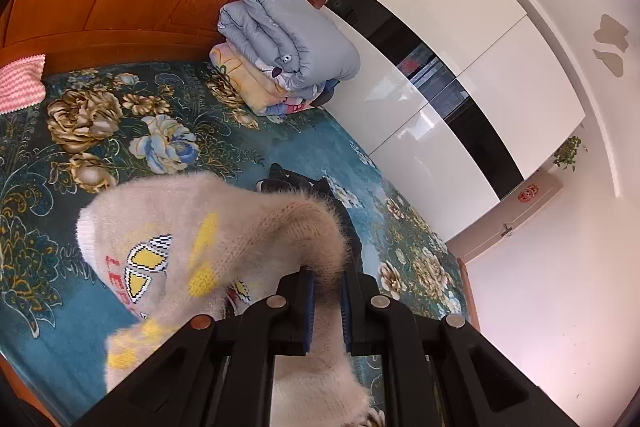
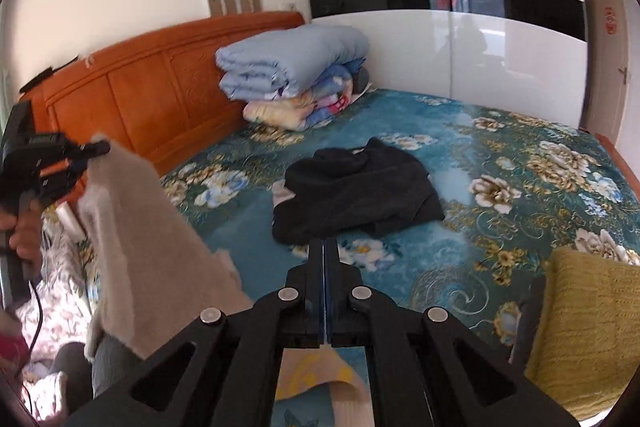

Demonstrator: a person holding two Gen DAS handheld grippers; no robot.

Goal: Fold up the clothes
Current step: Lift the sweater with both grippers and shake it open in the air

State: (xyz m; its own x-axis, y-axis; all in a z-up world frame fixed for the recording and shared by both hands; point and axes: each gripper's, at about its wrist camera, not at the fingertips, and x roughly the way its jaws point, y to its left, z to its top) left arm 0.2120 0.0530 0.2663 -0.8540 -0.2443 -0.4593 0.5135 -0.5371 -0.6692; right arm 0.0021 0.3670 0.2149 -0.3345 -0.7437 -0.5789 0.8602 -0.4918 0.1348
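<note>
A fuzzy beige sweater (image 1: 192, 239) with yellow, red and black print hangs above the floral bed (image 1: 132, 131). My left gripper (image 1: 327, 277) is shut on a fold of it and holds it up; the gripper also shows in the right wrist view (image 2: 96, 149), with the sweater (image 2: 148, 239) draped below it at the left. My right gripper (image 2: 324, 247) has its jaws pressed together with nothing seen between them, over the bed's near side. A black garment (image 2: 356, 195) lies crumpled mid-bed; in the left wrist view (image 1: 304, 183) the sweater mostly hides it.
Folded blue and floral quilts (image 2: 296, 79) are stacked against the orange wooden headboard (image 2: 152, 95). A yellow-green knit piece (image 2: 588, 323) lies at the bed's right front. A white wardrobe (image 2: 460, 51) runs along the far side. A pink striped cloth (image 1: 20, 83) sits by the headboard.
</note>
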